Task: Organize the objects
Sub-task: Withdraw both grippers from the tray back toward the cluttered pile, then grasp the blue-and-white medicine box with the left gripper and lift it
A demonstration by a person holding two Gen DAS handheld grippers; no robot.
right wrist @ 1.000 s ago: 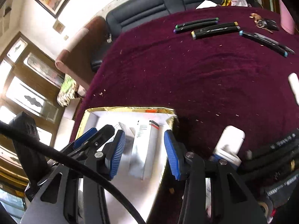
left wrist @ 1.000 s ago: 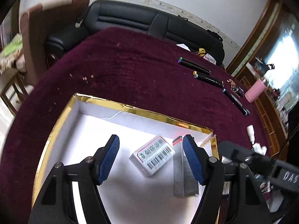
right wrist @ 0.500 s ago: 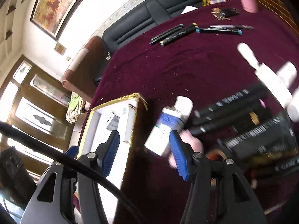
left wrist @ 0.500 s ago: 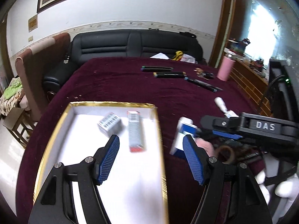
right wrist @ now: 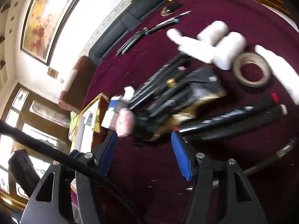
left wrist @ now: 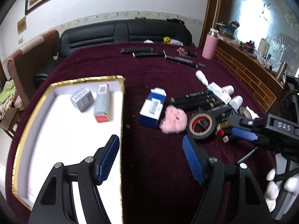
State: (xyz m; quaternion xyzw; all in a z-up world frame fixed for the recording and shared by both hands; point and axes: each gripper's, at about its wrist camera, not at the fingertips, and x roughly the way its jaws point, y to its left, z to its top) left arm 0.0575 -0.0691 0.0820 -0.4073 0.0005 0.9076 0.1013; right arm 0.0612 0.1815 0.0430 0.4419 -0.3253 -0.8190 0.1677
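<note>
A gold-rimmed white tray lies at the left and holds a small grey box and a long grey box with a red end. My left gripper is open and empty above the tray's right edge. A blue and white box, a pink fluffy ball, a black tape roll and black markers lie in a pile to the right. My right gripper is open and empty just short of that pile, beside the pink ball; it also shows in the left wrist view.
White bottles and a beige tape roll lie at the pile's far side. Several dark pens and a pink flask stand at the table's far end. A black sofa is behind the maroon table.
Both grippers have pulled back from the tray and swung right toward the pile. The right gripper now points at the markers and pink ball. Both boxes stay in the tray.
</note>
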